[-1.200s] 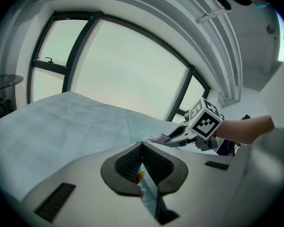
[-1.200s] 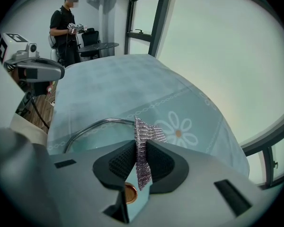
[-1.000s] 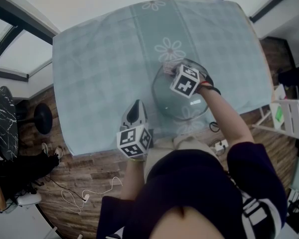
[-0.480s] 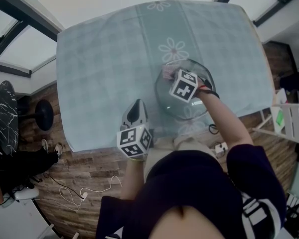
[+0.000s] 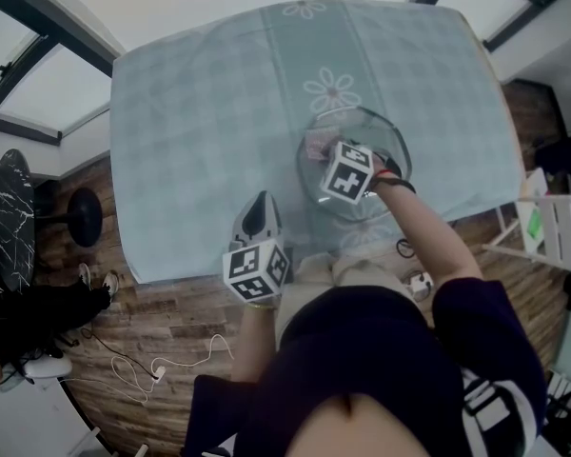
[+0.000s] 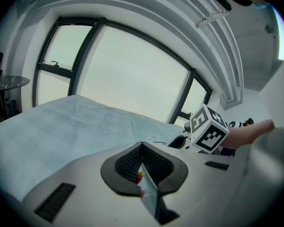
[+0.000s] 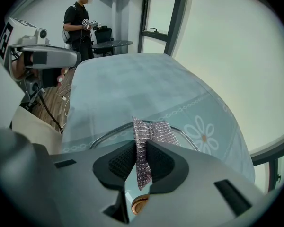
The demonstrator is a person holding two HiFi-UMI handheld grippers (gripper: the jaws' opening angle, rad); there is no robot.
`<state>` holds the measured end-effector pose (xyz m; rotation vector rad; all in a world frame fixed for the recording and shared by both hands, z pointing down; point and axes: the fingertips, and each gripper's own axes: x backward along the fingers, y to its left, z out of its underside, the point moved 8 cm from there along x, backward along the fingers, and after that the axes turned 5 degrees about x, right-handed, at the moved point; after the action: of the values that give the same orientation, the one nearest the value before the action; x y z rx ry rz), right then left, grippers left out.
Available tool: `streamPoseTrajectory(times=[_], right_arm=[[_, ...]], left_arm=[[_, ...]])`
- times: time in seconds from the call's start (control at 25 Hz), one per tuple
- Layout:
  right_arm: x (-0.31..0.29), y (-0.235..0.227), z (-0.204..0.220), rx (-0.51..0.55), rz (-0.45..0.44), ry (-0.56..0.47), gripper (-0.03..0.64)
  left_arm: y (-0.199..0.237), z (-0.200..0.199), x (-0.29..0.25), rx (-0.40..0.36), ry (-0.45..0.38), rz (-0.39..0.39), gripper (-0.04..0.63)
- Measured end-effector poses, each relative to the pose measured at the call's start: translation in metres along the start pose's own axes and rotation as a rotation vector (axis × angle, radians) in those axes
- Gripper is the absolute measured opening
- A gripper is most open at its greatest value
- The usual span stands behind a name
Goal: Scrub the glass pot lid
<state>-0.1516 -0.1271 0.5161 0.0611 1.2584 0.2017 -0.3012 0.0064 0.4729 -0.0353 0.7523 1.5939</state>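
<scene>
The round glass pot lid (image 5: 385, 150) lies on the pale checked tablecloth (image 5: 200, 112), right of the table's middle. My right gripper (image 5: 324, 152) points steeply down over the lid's left half and is shut on a silvery mesh scrub cloth (image 5: 318, 144). In the right gripper view the cloth (image 7: 146, 131) sticks out from the shut jaws over the lid's metal rim (image 7: 102, 138), and the brownish knob (image 7: 139, 205) shows below. My left gripper (image 5: 257, 206) hovers near the table's front edge, left of the lid, shut and holding nothing (image 6: 142, 150).
The tablecloth has daisy prints (image 5: 330, 91). Left of the table stand a dark round side table (image 5: 8, 219) and a stool (image 5: 81, 219). Cables (image 5: 147, 369) lie on the wooden floor. A white rack (image 5: 542, 231) stands at the right. A person (image 7: 80, 18) stands far off.
My right gripper has drawn the scrub cloth from the lid's far-left rim inward, toward me. The left gripper has barely shifted.
</scene>
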Motion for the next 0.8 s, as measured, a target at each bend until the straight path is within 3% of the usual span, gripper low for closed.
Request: streamPoseTrajectory(times=[0.8], right_arm=[[0.006, 0.048, 0.010, 0.090, -0.049, -0.004, 0.066]], left_arm=[[-0.018, 0.022, 0.028, 0.019, -0.024, -0.035, -0.002]])
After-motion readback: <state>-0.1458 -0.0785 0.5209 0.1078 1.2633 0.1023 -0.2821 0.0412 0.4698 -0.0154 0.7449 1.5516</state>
